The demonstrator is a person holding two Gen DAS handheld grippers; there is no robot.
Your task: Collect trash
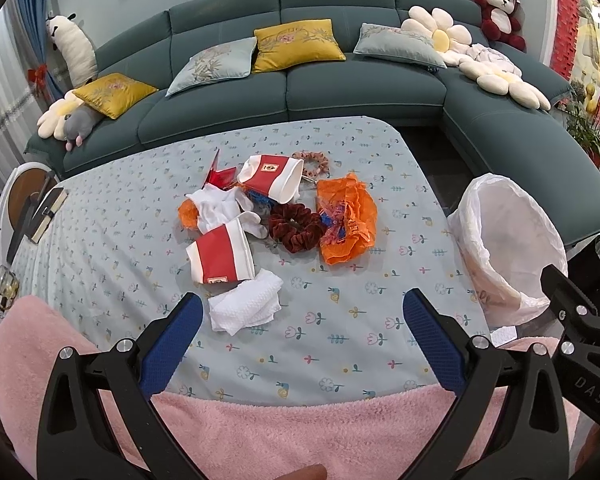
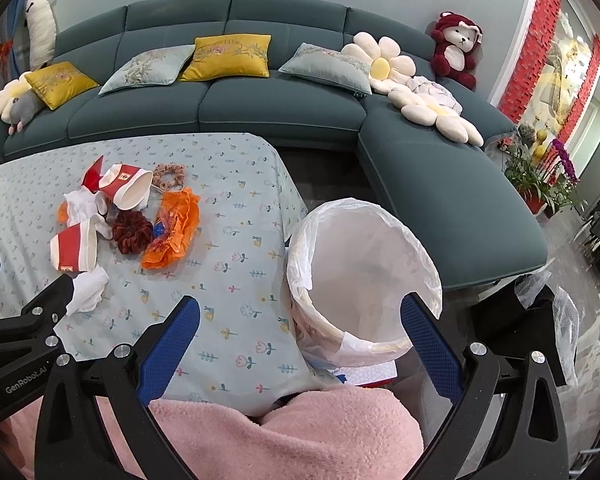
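Note:
A heap of trash lies mid-table: two red-and-white paper cups [image 1: 221,255] [image 1: 274,178], a white napkin [image 1: 244,307], crumpled white paper [image 1: 216,206], an orange plastic wrapper [image 1: 348,220] and a dark red scrunchie [image 1: 298,227]. My left gripper [image 1: 302,338] hovers open near the table's front edge, just short of the napkin, holding nothing. A white-lined trash bin [image 2: 364,268] stands off the table's right side. My right gripper [image 2: 300,340] is open and empty in front of the bin, its right finger near the bin's rim. The same heap [image 2: 128,224] shows at left in the right wrist view.
A floral blue tablecloth [image 1: 340,320] covers the table. A pink fleece sleeve or lap [image 1: 300,436] fills the near edge. A book [image 1: 50,212] lies at the table's left. A teal sofa [image 1: 340,92] with cushions and plush toys runs behind; potted flowers [image 2: 548,176] stand far right.

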